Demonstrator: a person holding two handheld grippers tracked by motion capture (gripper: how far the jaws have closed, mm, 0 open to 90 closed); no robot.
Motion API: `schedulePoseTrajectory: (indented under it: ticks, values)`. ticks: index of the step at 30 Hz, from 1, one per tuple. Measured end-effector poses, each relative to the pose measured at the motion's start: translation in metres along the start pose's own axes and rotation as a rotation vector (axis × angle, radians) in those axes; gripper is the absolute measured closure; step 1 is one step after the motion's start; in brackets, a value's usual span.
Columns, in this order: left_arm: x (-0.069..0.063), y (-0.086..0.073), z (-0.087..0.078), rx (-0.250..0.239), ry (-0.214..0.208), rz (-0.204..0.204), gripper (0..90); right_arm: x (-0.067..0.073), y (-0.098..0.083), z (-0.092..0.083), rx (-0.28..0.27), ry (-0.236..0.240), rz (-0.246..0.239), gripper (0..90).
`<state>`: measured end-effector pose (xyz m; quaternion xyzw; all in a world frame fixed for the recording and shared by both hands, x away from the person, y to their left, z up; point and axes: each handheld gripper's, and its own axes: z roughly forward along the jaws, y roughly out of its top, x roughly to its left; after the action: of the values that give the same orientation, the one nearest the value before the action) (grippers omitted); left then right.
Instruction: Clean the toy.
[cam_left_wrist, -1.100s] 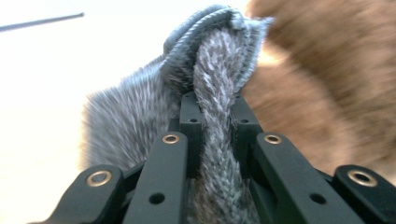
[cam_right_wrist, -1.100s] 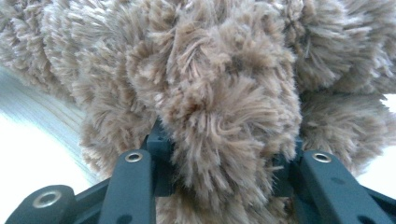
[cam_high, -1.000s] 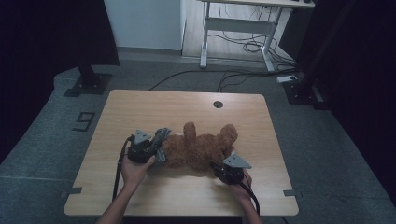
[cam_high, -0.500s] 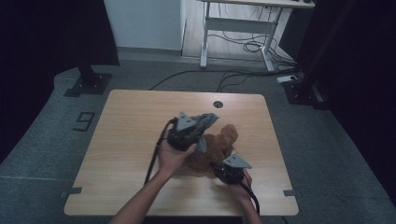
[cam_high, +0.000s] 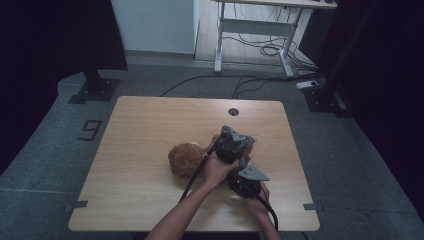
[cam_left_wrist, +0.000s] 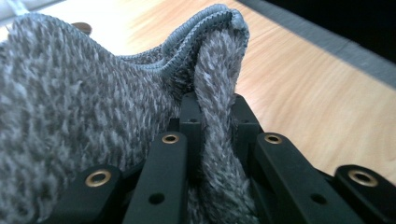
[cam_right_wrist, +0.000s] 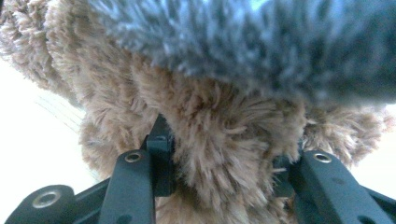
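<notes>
1. Brown plush bear (cam_high: 186, 159) lies right of centre on the table (cam_high: 135, 150), partly under your hands.
2. Your left gripper (cam_high: 235, 145) is pinched tight on a fold of grey knit cloth (cam_left_wrist: 84, 93), held over the bear.
3. Your right gripper (cam_high: 246, 181) clamps brown fur (cam_right_wrist: 219, 154) at the bear's near end.
4. Risk: pull hard and the thin fold could slip free, or the bear drags along.
5. Wooden table, grey carpet (cam_high: 50, 150), cables (cam_high: 260, 47) under a desk (cam_high: 250, 25) behind.
</notes>
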<state>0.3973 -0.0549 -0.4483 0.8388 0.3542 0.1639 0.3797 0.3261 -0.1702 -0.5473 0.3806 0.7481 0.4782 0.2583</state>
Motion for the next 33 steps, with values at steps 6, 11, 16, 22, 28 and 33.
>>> schedulePoseTrajectory:
  ticks: [6, 11, 16, 22, 28, 33]
  values:
    - [0.013, -0.004, -0.012, 0.012, 0.089, 0.012, 79.4, 0.001, 0.000, 0.000, 0.002, -0.003, 0.000, 54.9]
    - [0.036, -0.017, -0.029, -0.002, 0.096, -0.039, 79.4, 0.001, 0.000, 0.000, 0.003, -0.003, -0.001, 54.9]
    - [0.065, -0.044, -0.053, -0.037, 0.072, -0.116, 79.3, 0.000, 0.000, 0.000, 0.002, -0.004, 0.002, 54.9]
    - [0.069, -0.056, -0.079, -0.094, 0.080, -0.097, 79.1, 0.002, 0.001, 0.000, 0.005, -0.011, -0.004, 54.9]
    - [0.090, -0.077, -0.107, -0.118, 0.159, -0.114, 78.9, 0.001, 0.001, 0.001, 0.007, -0.008, 0.006, 54.9]
    - [0.121, -0.113, -0.120, -0.107, 0.163, -0.216, 78.7, 0.000, 0.000, 0.001, 0.007, -0.007, 0.014, 54.8]
